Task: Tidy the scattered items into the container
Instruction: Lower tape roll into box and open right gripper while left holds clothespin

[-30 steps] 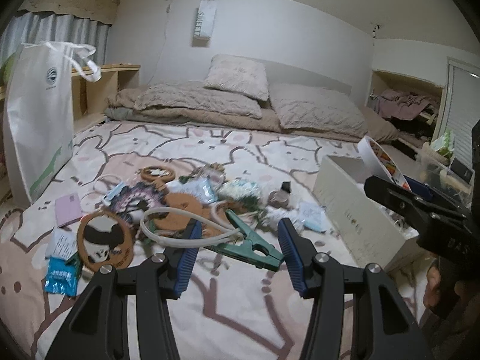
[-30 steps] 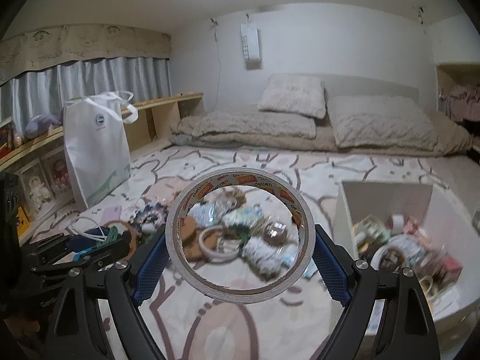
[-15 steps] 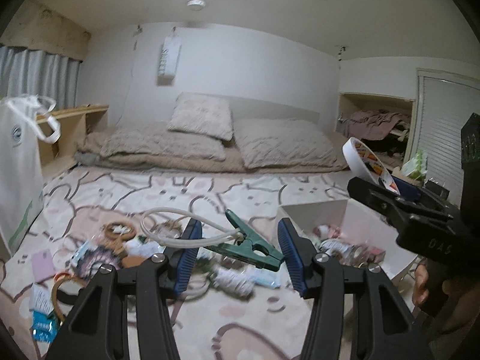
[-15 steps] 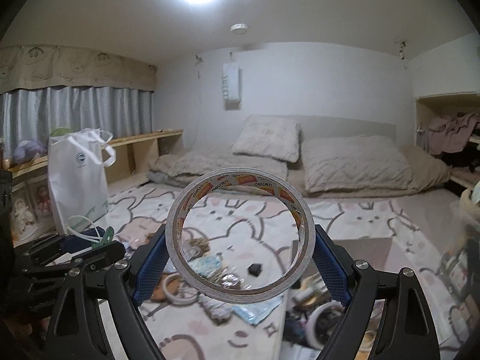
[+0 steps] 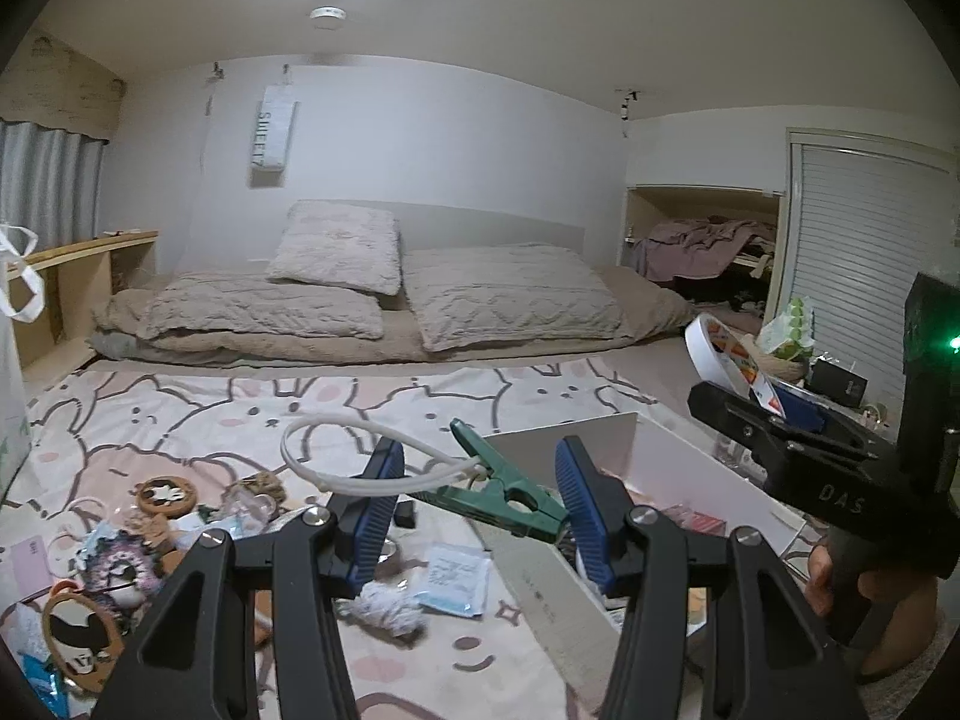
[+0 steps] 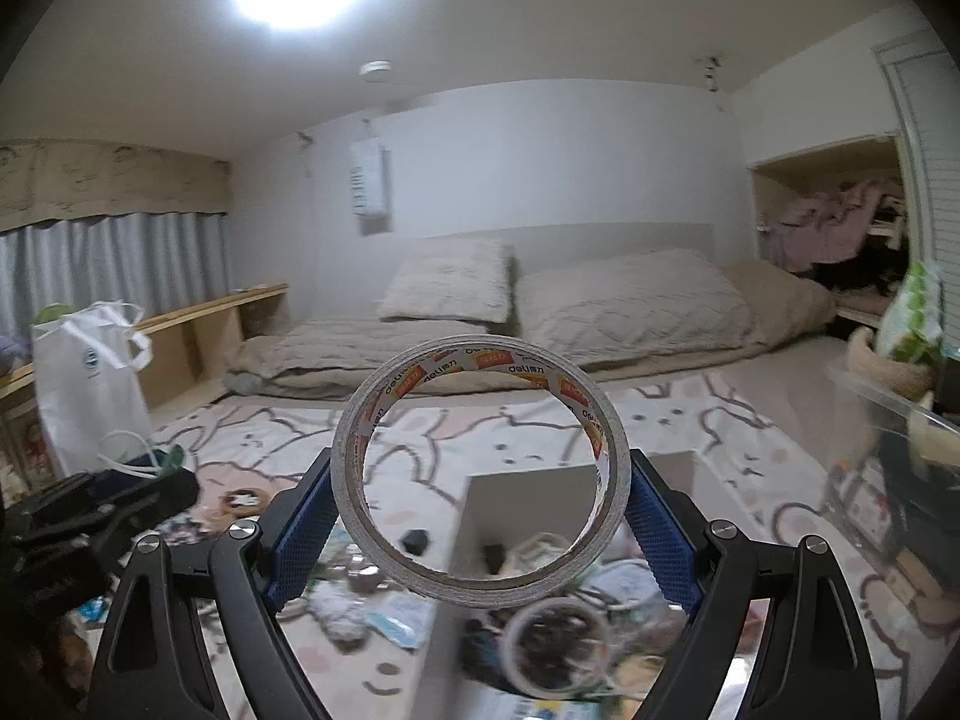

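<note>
A green clip with a white cord loop on it sits between the blue pads of my left gripper, which is shut on it. My right gripper is shut on a roll of tape, held upright with its hole facing the camera. The white box lies just beyond and below the left gripper. In the right wrist view the box, with several items inside, lies under the tape. The left wrist view shows the right gripper and its tape at the right. Scattered items lie on the bunny-print blanket at the lower left.
A white carrier bag stands at the left by a low wooden shelf. Pillows and bedding fill the back. A basket with green packets stands at the right. A hand holds the right gripper's handle.
Both grippers have swung right and risen, from over the pile of items to over the white box. The clip and the tape stay gripped as before.
</note>
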`<state>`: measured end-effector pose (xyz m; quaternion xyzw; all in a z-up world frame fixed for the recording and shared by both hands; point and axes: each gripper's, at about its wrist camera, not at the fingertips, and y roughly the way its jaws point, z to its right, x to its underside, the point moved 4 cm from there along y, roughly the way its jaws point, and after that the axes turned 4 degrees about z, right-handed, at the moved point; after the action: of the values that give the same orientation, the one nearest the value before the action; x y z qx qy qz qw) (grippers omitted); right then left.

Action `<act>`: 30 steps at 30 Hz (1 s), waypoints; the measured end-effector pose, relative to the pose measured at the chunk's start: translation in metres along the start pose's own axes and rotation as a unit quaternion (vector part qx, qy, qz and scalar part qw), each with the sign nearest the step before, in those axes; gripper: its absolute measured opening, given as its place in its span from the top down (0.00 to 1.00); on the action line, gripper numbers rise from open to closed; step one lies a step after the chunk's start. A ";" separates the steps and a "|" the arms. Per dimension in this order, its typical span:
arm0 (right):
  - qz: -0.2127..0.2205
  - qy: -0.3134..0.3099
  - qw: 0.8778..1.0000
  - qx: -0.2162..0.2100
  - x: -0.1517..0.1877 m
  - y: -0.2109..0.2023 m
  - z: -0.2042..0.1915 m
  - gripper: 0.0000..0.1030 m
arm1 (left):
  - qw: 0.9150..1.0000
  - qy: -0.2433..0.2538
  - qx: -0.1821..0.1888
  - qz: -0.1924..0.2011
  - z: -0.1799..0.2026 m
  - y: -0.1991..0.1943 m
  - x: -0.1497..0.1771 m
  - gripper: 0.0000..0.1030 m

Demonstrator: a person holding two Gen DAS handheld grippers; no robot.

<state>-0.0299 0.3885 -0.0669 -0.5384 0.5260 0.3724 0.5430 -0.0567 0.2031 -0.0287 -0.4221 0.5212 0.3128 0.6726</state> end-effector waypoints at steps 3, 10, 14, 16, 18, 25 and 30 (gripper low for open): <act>-0.002 0.017 1.000 0.020 0.003 0.002 0.024 0.13 | 1.000 0.008 0.007 0.000 0.011 0.009 0.000 0.49; -0.023 0.048 0.997 0.059 0.018 0.009 0.069 0.13 | 0.999 0.012 0.028 -0.012 0.031 0.032 0.006 0.49; -0.046 0.055 0.994 0.078 0.032 0.014 0.088 0.13 | 0.999 0.014 0.039 -0.017 0.042 0.042 0.010 0.49; -0.057 0.060 0.993 0.083 0.038 0.018 0.094 0.13 | 0.999 0.017 0.042 -0.018 0.047 0.045 0.012 0.49; -0.070 0.065 0.992 0.084 0.043 0.021 0.098 0.13 | 0.999 0.019 0.040 -0.021 0.051 0.049 0.014 0.49; -0.111 0.062 0.988 0.085 0.064 0.032 0.105 0.13 | 0.998 0.015 0.054 -0.038 0.065 0.065 0.022 0.49; -0.133 0.060 0.986 0.085 0.076 0.039 0.109 0.13 | 0.996 0.007 0.069 -0.049 0.072 0.073 0.024 0.49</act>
<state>-0.0366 0.4880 -0.1625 -0.5768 0.5111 0.2184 0.5987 -0.0816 0.2992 -0.0625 -0.4019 0.5251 0.2398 0.7108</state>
